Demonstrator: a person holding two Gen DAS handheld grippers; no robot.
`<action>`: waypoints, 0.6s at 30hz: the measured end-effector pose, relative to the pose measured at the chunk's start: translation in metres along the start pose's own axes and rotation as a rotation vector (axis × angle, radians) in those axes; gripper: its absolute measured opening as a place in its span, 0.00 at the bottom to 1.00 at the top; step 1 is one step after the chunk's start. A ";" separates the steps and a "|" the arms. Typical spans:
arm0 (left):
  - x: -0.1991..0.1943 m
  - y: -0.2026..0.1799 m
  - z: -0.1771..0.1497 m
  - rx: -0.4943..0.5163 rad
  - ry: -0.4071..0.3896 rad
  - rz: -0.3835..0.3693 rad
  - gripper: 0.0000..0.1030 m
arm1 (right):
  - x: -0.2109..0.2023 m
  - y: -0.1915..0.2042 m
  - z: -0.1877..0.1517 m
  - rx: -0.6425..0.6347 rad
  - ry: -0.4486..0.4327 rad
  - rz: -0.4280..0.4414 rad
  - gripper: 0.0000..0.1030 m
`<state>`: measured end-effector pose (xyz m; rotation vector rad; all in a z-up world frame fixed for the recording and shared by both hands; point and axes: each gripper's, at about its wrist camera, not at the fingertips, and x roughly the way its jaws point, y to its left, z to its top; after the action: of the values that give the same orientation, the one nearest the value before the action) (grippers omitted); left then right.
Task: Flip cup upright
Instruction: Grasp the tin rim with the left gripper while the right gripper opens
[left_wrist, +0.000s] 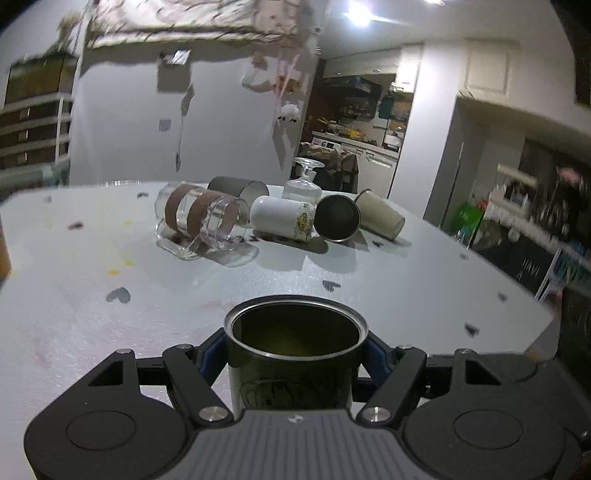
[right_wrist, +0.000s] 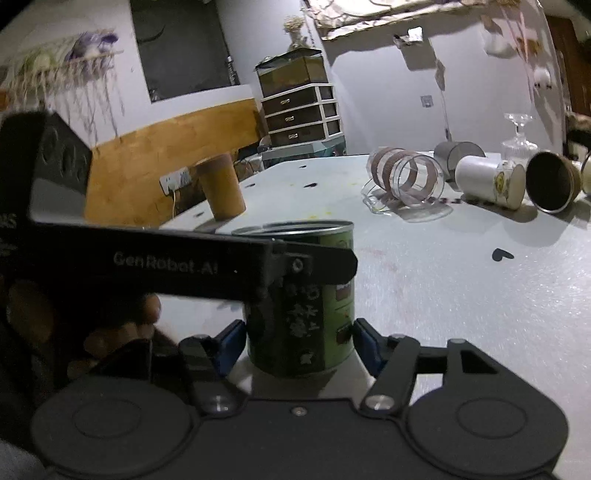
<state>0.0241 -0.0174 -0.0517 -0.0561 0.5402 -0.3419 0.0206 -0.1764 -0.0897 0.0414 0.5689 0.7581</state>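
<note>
A green metal cup (left_wrist: 293, 354) stands upright on the white table (left_wrist: 406, 295), mouth up. My left gripper (left_wrist: 293, 356) is shut on the cup, with blue pads on both of its sides. In the right wrist view the same cup (right_wrist: 314, 306) stands between my right gripper's (right_wrist: 299, 343) blue pads, which sit at its sides near the base. The left gripper's black finger (right_wrist: 221, 264) crosses the cup's upper part from the left.
Several cups lie on their sides at the far end: a clear glass with brown bands (left_wrist: 201, 218), a grey cup (left_wrist: 238, 188), a white cup (left_wrist: 282, 218), a dark metal cup (left_wrist: 337, 218), a cream cup (left_wrist: 380, 214). A brown cup (right_wrist: 220, 186) stands inverted at the left edge.
</note>
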 end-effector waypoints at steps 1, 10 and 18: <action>-0.002 -0.002 -0.002 0.016 -0.003 0.011 0.72 | 0.000 0.002 -0.002 -0.012 0.004 -0.009 0.61; -0.005 -0.009 -0.008 0.073 -0.008 0.067 0.72 | 0.006 0.012 -0.009 -0.057 0.020 -0.055 0.57; 0.001 0.002 -0.001 0.043 -0.029 0.126 0.72 | 0.008 0.012 -0.009 -0.043 0.004 -0.101 0.65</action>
<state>0.0247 -0.0159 -0.0531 0.0148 0.5048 -0.2298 0.0130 -0.1639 -0.0981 -0.0281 0.5545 0.6717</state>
